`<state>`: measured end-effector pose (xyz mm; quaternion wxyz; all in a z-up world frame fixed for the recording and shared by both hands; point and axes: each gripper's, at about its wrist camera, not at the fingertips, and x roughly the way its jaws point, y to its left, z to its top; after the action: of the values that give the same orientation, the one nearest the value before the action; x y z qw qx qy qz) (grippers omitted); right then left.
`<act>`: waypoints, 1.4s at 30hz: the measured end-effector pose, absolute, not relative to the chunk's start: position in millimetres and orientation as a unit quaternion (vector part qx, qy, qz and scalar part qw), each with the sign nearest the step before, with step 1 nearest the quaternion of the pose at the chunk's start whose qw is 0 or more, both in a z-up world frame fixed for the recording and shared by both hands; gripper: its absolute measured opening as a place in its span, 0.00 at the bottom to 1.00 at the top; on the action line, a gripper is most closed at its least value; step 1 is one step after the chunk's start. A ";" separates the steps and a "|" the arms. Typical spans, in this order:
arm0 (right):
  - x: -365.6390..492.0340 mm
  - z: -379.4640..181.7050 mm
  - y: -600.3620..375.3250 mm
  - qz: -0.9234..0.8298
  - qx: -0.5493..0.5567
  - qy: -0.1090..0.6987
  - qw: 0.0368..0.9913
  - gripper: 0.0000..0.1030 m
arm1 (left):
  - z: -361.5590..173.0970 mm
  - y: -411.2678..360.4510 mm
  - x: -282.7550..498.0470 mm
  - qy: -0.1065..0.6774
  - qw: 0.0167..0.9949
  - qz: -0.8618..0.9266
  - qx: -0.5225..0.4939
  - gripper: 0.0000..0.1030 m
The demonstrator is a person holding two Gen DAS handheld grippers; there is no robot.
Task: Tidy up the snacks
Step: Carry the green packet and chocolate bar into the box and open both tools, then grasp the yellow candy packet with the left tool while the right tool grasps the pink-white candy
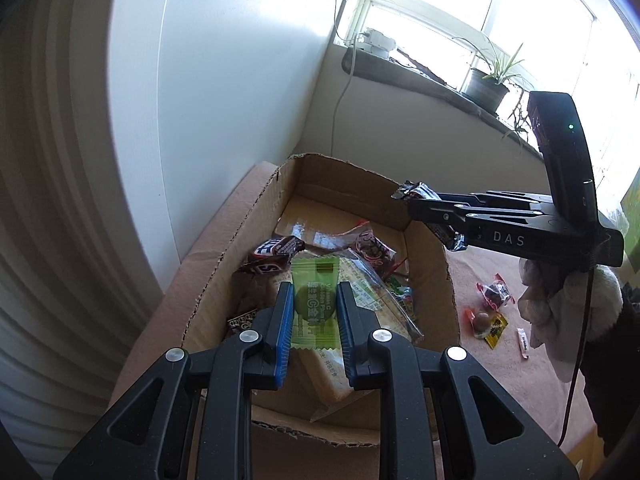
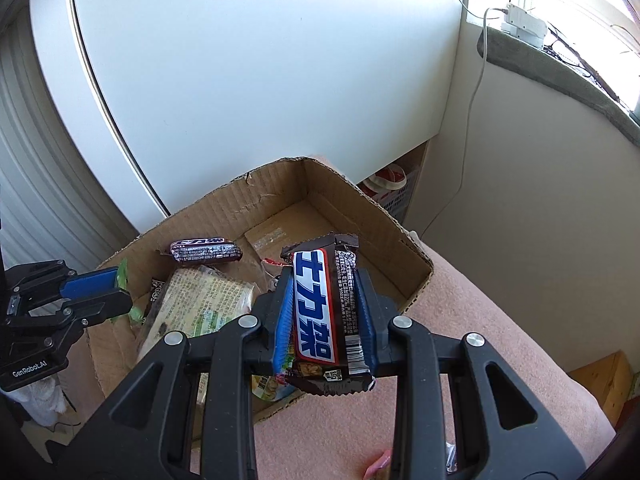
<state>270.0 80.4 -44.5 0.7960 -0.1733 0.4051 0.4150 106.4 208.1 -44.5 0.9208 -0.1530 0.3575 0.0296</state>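
My left gripper is shut on a green candy packet and holds it over the open cardboard box. My right gripper is shut on a brown chocolate bar with a blue and white label, above the box's right wall. It shows from the side in the left wrist view, gripping the chocolate bar. In the box lie two brown chocolate bars, a large clear cracker pack and small red-wrapped sweets.
The box sits on a pink cloth surface. Loose sweets and a yellow packet lie on the cloth right of the box. A white cabinet stands behind; a windowsill with a potted plant is at back right.
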 end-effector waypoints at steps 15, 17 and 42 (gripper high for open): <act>272.9 -50.0 95.2 0.418 -0.171 0.406 0.794 0.53 | -48.4 214.5 112.1 0.365 0.916 0.034 -0.163 0.27; 270.5 -47.0 94.4 0.418 -0.170 0.398 0.799 0.63 | -48.3 215.0 110.9 0.363 0.916 0.040 -0.163 0.46; 253.7 -9.8 -3.8 0.382 -0.119 0.383 0.833 0.84 | -24.8 172.0 91.4 0.338 0.928 0.011 -0.157 0.51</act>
<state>253.7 -3.8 -9.8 0.8328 -0.1187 0.3828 0.3818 91.4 172.0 -24.8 0.9280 -0.1568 0.3379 0.0114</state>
